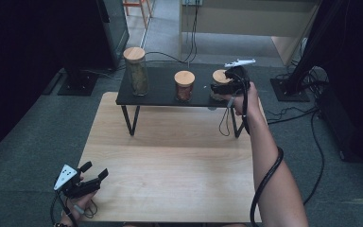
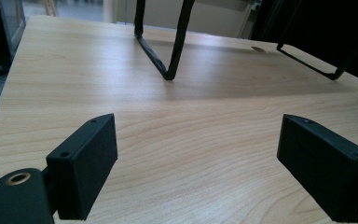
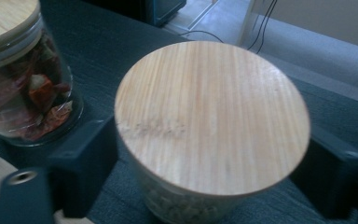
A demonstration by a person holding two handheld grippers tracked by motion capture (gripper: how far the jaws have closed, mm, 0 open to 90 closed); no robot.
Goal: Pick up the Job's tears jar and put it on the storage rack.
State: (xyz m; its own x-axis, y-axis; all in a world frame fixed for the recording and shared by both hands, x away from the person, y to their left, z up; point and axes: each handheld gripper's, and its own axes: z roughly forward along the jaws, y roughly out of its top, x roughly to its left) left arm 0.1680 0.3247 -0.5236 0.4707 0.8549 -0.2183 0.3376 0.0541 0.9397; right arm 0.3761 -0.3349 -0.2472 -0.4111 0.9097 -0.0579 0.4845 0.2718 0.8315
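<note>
At the lower left of the high view, the left gripper (image 1: 96, 171) rests on the pale wooden table (image 1: 170, 165), jaws wide and empty. At upper right, on the black metal shelf (image 1: 160, 85), the right gripper (image 1: 213, 88) straddles the short glass jar with a round bamboo lid (image 3: 212, 116) — jaws spread either side; whether the pads touch it I cannot tell.

The high view is dimly lit, with the left side and right edge lost in black; daylight is let in from the far doorway. A soft shadow is cast on the table (image 1: 170, 156) under the shelf (image 1: 160, 90). In the left gripper view the wood is evenly lit, a broad shadow band lies across it, and the near jaws are slightly soft. In the right gripper view the lid (image 3: 212, 116) is smeared by blur, and the jar (image 3: 25, 84) beside it is softened.
</note>
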